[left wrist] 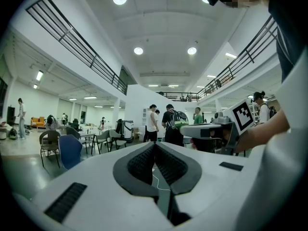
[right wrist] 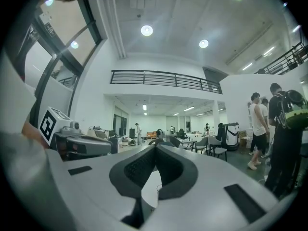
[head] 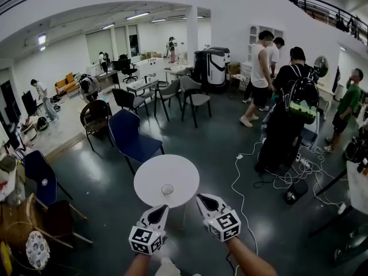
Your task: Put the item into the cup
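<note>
A small clear cup [head: 167, 189] stands near the front edge of a round white table [head: 150, 179]. My left gripper [head: 158, 209] hovers just short of the table's near rim, its jaws shut with nothing between them [left wrist: 155, 144]. Beside it, my right gripper [head: 201, 198] is level with it and points at the table, its fingertips meeting [right wrist: 155, 147]. Through the hollow under those tips the right gripper view shows the table top and the cup [right wrist: 158, 187]. I see no loose item on the table or in either gripper.
A blue chair [head: 131, 135] stands just behind the table and another blue chair [head: 38, 177] at the left. White cables [head: 270, 174] trail over the dark floor at the right. Several people [head: 287, 105] stand at the back right, by grey chairs [head: 192, 96].
</note>
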{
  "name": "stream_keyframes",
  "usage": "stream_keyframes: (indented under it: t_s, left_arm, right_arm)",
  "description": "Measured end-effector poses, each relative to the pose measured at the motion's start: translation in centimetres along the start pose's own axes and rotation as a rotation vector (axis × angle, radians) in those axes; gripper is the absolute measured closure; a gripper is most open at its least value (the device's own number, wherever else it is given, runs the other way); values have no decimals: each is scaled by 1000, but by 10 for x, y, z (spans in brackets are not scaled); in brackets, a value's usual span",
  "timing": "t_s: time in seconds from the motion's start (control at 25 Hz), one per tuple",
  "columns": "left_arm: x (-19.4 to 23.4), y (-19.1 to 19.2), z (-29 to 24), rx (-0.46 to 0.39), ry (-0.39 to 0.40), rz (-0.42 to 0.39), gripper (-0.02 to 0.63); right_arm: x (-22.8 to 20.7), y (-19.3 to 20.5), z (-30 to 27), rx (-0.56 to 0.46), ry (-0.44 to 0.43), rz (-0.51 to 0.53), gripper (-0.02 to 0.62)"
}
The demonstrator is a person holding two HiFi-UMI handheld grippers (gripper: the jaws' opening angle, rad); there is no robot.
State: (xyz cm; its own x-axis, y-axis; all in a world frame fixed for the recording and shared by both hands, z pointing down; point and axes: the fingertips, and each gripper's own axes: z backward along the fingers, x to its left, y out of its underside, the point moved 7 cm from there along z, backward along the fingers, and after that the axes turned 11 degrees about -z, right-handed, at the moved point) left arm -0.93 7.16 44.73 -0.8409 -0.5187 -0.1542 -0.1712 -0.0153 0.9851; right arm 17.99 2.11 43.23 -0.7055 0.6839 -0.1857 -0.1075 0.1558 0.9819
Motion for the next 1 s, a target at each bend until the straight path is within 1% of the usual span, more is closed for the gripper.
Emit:
stream_keyframes:
  t_s: [0.52, 0.68, 1.0]
  left_arm:
    - [2, -7, 11, -19, 9, 16, 591]
    - [11, -11, 21, -32, -1, 18, 591]
    - [23, -22, 53, -52, 10, -2, 591]
  right_arm:
    - [15, -7, 3, -6, 6, 2, 579]
    - [30, -10, 1, -14, 0, -2, 580]
    - [67, -17, 2, -52, -2, -7, 580]
